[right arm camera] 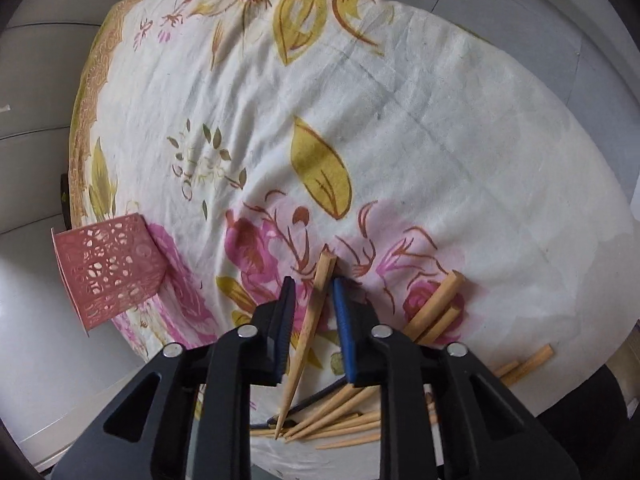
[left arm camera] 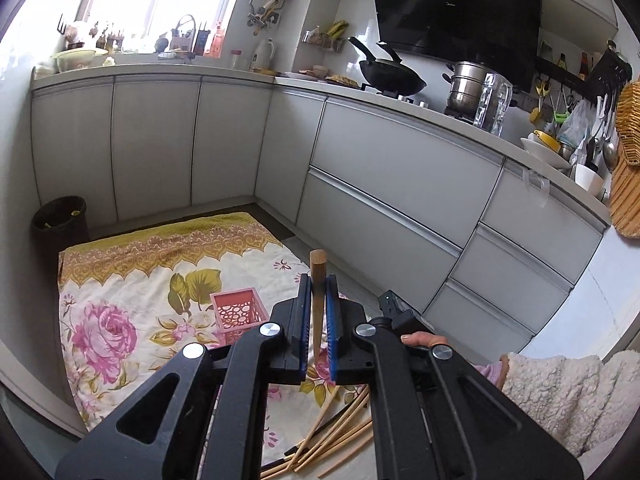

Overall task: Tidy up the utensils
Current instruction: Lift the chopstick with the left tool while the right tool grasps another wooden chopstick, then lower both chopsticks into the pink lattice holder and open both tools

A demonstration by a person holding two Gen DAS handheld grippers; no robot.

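My left gripper (left arm camera: pixel 319 278) is shut on a wooden chopstick (left arm camera: pixel 318 300) and holds it upright above a floral cloth (left arm camera: pixel 132 280). A pink perforated basket (left arm camera: pixel 239 314) stands on the cloth just left of it. Several loose chopsticks (left arm camera: pixel 332 448) lie below the gripper. In the right wrist view, my right gripper (right arm camera: pixel 313 281) points down at the cloth (right arm camera: pixel 400 120). One chopstick (right arm camera: pixel 308 328) runs between its fingers, with a gap showing on each side. More chopsticks (right arm camera: pixel 340 420) lie under it and some others (right arm camera: pixel 436 308) to its right. The basket (right arm camera: pixel 108 272) sits at the left edge.
The cloth covers a low table in a kitchen. Grey cabinets (left arm camera: pixel 380 184) run behind and to the right, and a dark bin (left arm camera: pixel 62 220) stands in the corner. A person's hand (left arm camera: pixel 420 338) and fleecy sleeve (left arm camera: pixel 560 400) are at the right.
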